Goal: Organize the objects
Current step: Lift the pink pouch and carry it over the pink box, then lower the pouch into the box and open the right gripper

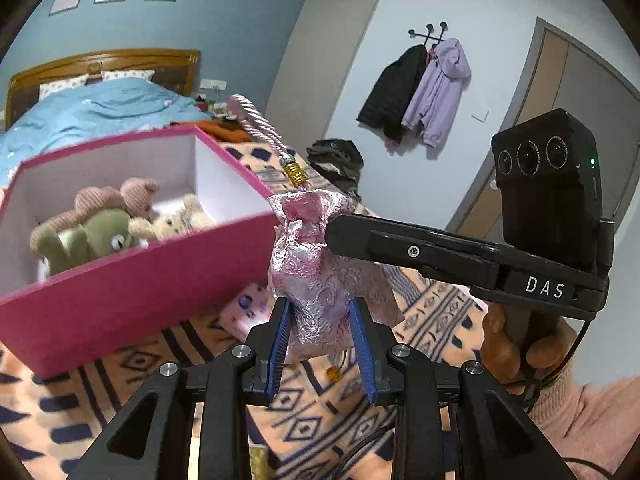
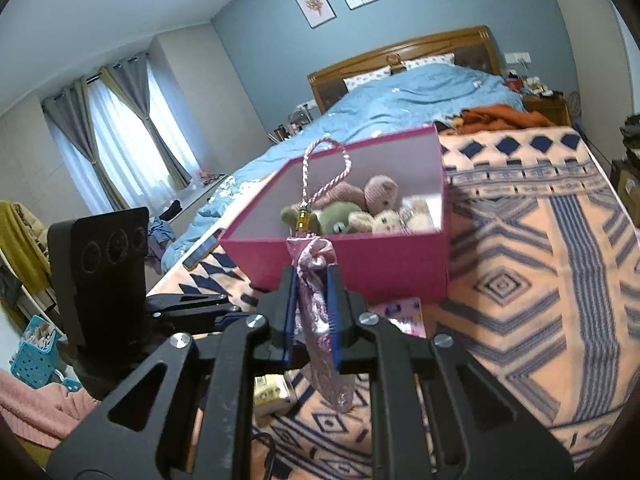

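Observation:
A pink brocade pouch (image 1: 316,280) with a pink cord loop (image 1: 256,120) and gold bead hangs in the air above the patterned blanket. My left gripper (image 1: 320,320) is shut on its lower part. My right gripper (image 2: 312,280) is shut on the pouch (image 2: 316,308) near its neck, and it shows from the side in the left wrist view (image 1: 332,228). An open magenta box (image 1: 120,292) holds several plush toys (image 1: 104,224) just beyond the pouch; it also shows in the right wrist view (image 2: 360,264).
An orange and navy patterned blanket (image 2: 520,280) covers the bed. A small pink packet (image 1: 248,308) lies beside the box. A yellow packet (image 2: 272,396) lies under the grippers. Blue duvet (image 2: 420,96), wooden headboard and hung coats (image 1: 416,92) stand behind.

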Demonstrator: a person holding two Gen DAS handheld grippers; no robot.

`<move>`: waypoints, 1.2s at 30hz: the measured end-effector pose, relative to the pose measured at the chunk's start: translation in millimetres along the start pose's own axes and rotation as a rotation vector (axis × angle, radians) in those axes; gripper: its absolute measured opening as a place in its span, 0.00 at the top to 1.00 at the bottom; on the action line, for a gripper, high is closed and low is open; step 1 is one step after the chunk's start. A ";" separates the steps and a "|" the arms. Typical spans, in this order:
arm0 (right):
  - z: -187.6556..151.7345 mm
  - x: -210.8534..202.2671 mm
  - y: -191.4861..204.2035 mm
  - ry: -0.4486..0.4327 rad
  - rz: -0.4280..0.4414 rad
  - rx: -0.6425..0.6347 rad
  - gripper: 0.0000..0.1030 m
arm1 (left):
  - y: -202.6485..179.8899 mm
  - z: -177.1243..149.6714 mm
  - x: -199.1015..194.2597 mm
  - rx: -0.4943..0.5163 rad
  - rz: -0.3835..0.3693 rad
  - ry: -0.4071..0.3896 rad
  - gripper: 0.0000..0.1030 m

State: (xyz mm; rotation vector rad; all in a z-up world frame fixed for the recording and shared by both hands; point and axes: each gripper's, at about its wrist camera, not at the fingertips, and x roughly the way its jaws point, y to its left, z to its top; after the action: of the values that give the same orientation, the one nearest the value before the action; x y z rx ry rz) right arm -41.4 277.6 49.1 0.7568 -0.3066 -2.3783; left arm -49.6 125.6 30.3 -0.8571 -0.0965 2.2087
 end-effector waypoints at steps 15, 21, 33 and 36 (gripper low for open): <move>67.9 18.6 6.7 -0.081 0.038 -0.076 0.85 | 20.6 65.9 -10.6 0.032 0.093 -0.080 0.71; 91.1 32.9 1.0 -0.101 0.031 -0.085 0.85 | 33.1 88.3 -5.0 0.029 0.131 -0.087 0.71; 109.7 75.5 -21.6 -0.056 -0.019 -0.073 0.85 | 72.3 108.1 29.6 -0.036 0.180 -0.037 0.71; 109.5 88.3 -31.1 -0.035 -0.032 -0.060 0.85 | 85.5 108.2 40.0 -0.080 0.163 -0.016 0.71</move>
State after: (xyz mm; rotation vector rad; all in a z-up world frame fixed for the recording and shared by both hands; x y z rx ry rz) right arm -177.9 250.6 86.5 0.6977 -0.2377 -2.4213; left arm -188.3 111.7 64.9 -0.9190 -0.1275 2.3776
